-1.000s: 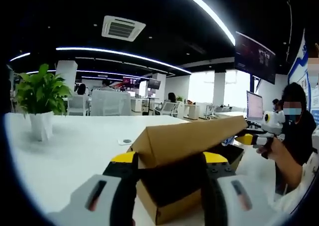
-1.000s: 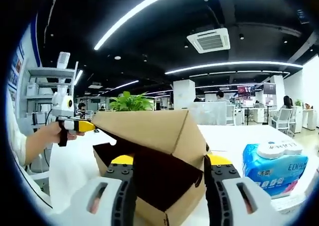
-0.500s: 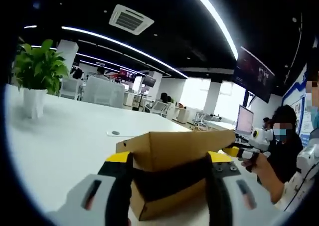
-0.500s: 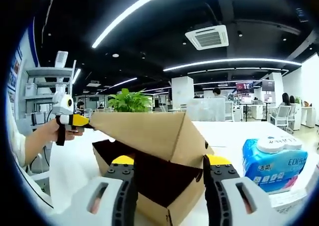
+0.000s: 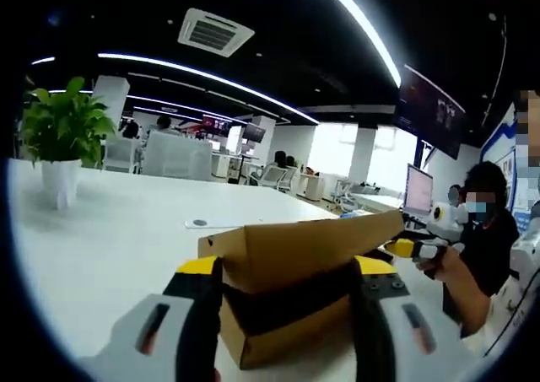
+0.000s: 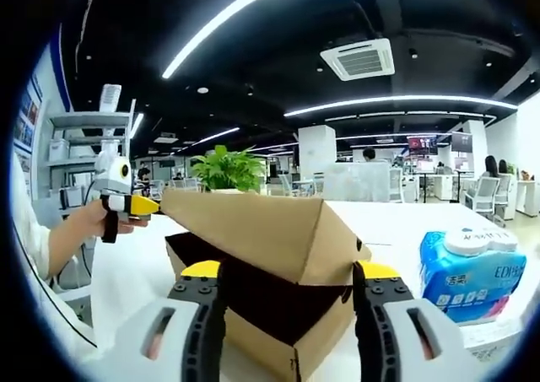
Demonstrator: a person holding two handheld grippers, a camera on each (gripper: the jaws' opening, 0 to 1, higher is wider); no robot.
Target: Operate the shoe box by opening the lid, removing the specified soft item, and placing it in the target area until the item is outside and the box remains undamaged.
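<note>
A brown cardboard shoe box (image 5: pixel 287 336) stands on the white table (image 5: pixel 110 247) with its lid (image 5: pixel 312 240) raised at a slant over a dark inside. What lies in the box is hidden. My left gripper (image 5: pixel 287 269) is open, its yellow-tipped jaws standing either side of the lid's near end. Across the box, the right gripper (image 5: pixel 403 248) shows in a hand, its tip at the lid's far corner. From the other side, my right gripper (image 6: pixel 288 271) is open around the lid (image 6: pixel 261 226) and box (image 6: pixel 287 336), while the left gripper (image 6: pixel 135 204) touches the lid's far corner.
A potted plant (image 5: pixel 61 137) stands far left on the table, and a small round disc (image 5: pixel 199 223) lies behind the box. A blue tissue pack (image 6: pixel 468 272) sits right of the box. A masked person (image 5: pixel 485 230) sits beyond. Shelves (image 6: pixel 84 146) stand at the left.
Both views have shifted a little with the hands. In the left gripper view the lid's slant has flattened from a second ago. The jaws stand as wide as before.
</note>
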